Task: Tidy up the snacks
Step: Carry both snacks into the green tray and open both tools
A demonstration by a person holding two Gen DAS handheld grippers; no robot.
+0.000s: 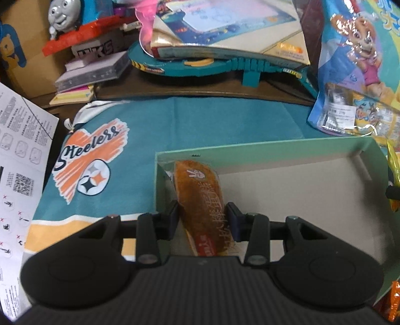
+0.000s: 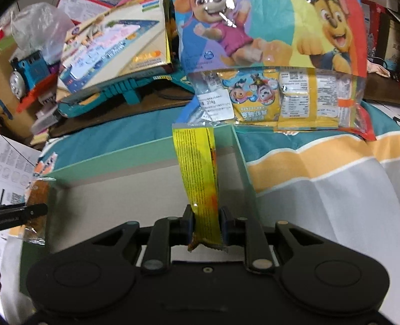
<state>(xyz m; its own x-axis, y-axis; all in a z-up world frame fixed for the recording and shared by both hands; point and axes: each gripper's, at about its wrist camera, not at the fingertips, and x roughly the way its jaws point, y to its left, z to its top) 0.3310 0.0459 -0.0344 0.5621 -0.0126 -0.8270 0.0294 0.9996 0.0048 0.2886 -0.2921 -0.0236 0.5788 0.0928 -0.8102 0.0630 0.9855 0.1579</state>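
In the left wrist view my left gripper (image 1: 203,220) is shut on a wrapped brown bread roll (image 1: 200,200), which hangs over the left end of the green cardboard box (image 1: 250,152). In the right wrist view my right gripper (image 2: 207,225) is shut on a long yellow snack packet (image 2: 198,175) that sticks out over the right part of the same box (image 2: 140,152). The bread roll (image 2: 35,197) and a dark finger of the other gripper (image 2: 23,212) show at that view's left edge.
A large cartoon-dog snack bag (image 2: 275,62) leans behind the box on the teal cloth (image 1: 175,120). Toy boxes (image 1: 225,30), a blue toy train (image 1: 67,17) and a printed paper sheet (image 1: 17,162) crowd the back and left.
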